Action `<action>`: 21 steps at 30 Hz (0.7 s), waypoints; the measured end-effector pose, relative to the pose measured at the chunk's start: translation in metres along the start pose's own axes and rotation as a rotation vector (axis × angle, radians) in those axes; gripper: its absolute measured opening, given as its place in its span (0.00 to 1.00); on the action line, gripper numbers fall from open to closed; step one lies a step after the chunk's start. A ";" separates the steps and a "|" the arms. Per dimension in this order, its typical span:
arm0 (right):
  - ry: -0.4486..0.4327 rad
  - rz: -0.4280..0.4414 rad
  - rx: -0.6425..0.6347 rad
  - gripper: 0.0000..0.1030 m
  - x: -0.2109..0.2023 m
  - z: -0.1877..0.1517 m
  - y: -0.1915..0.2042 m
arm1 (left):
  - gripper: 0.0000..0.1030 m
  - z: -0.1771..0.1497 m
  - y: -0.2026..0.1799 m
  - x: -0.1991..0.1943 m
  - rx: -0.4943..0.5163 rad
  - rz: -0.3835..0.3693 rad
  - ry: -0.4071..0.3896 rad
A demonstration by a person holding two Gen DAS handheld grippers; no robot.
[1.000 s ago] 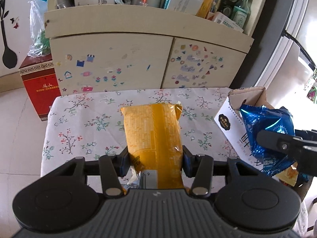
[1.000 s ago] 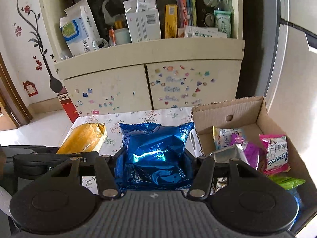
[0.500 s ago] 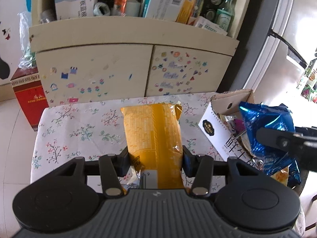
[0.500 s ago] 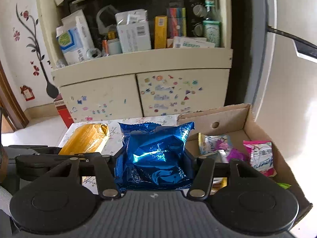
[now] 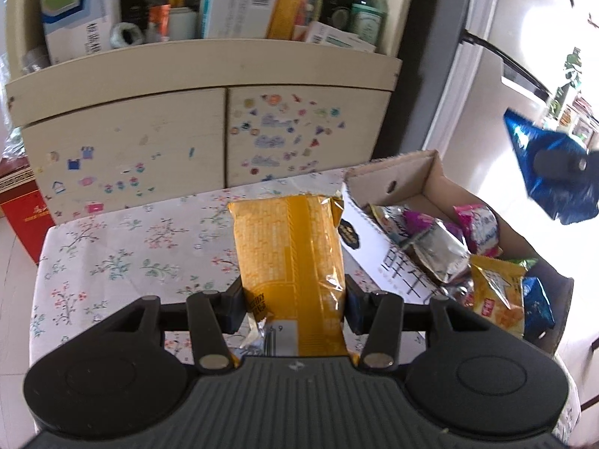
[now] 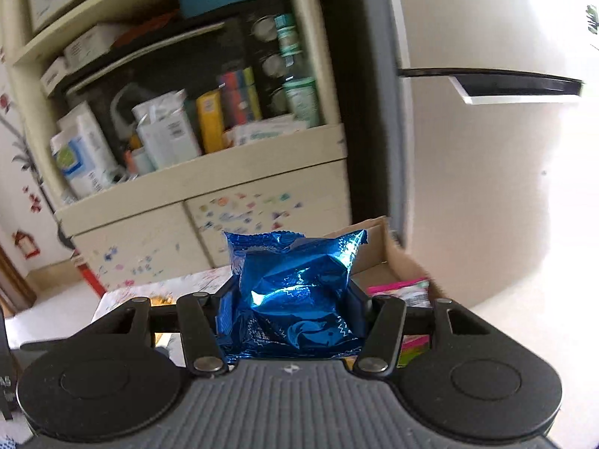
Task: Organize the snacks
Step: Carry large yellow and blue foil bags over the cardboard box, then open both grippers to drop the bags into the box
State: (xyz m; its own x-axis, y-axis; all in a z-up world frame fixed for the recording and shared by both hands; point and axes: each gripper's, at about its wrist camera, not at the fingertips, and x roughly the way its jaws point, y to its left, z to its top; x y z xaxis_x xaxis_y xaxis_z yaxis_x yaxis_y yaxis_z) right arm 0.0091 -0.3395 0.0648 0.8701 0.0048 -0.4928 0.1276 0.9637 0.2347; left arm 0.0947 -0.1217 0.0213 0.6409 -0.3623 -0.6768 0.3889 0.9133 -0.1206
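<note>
My left gripper (image 5: 294,301) is shut on a long yellow snack packet (image 5: 288,247) and holds it above the floral tablecloth (image 5: 123,254), just left of the cardboard box (image 5: 404,172). My right gripper (image 6: 292,310) is shut on a crinkled blue foil snack bag (image 6: 295,288); that bag also shows in the left wrist view (image 5: 550,172), high above the right side of the box. The box holds several snack packets, among them a silver one (image 5: 441,250) and a pink one (image 5: 477,224).
A cream cabinet (image 5: 209,131) with stickers and a cluttered shelf stands behind the table. A red carton (image 5: 22,205) sits on the floor at the left. A white fridge (image 6: 486,168) stands to the right of the box.
My left gripper has moved right toward the box with the yellow packet. My right gripper has risen and tilted up with the blue bag, above the box.
</note>
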 end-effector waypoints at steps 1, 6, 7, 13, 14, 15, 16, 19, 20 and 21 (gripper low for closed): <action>-0.005 -0.008 0.016 0.61 -0.002 0.001 -0.006 | 0.48 -0.001 -0.002 0.000 0.005 -0.006 0.000; -0.004 -0.050 0.101 0.61 -0.009 0.001 -0.031 | 0.48 -0.003 -0.015 0.000 0.023 -0.059 -0.010; 0.001 -0.062 0.121 0.61 -0.009 0.001 -0.036 | 0.48 -0.003 -0.017 0.001 0.024 -0.071 -0.009; 0.026 -0.103 0.221 0.61 -0.010 -0.002 -0.055 | 0.48 -0.006 -0.039 0.009 0.013 -0.101 0.006; 0.029 -0.106 0.234 0.61 -0.009 -0.002 -0.057 | 0.48 -0.005 -0.044 0.010 0.013 -0.105 0.002; 0.032 -0.106 0.246 0.61 -0.008 -0.002 -0.058 | 0.48 -0.003 -0.048 0.012 0.009 -0.111 0.000; 0.036 -0.106 0.257 0.61 -0.008 -0.002 -0.059 | 0.48 0.000 -0.053 0.013 0.003 -0.116 -0.003; 0.050 -0.101 0.303 0.61 -0.006 -0.003 -0.064 | 0.48 0.013 -0.068 0.022 -0.013 -0.130 -0.010; 0.054 -0.099 0.319 0.61 -0.004 -0.003 -0.066 | 0.48 0.018 -0.074 0.026 -0.017 -0.134 -0.013; 0.058 -0.102 0.333 0.61 -0.001 -0.001 -0.067 | 0.48 0.024 -0.079 0.030 -0.021 -0.138 -0.015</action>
State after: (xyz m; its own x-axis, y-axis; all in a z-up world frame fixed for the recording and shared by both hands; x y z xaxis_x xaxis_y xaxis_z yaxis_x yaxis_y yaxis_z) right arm -0.0011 -0.4037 0.0487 0.8179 -0.0623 -0.5720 0.3686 0.8201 0.4378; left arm 0.0988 -0.2085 0.0278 0.5921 -0.4869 -0.6422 0.4600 0.8585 -0.2268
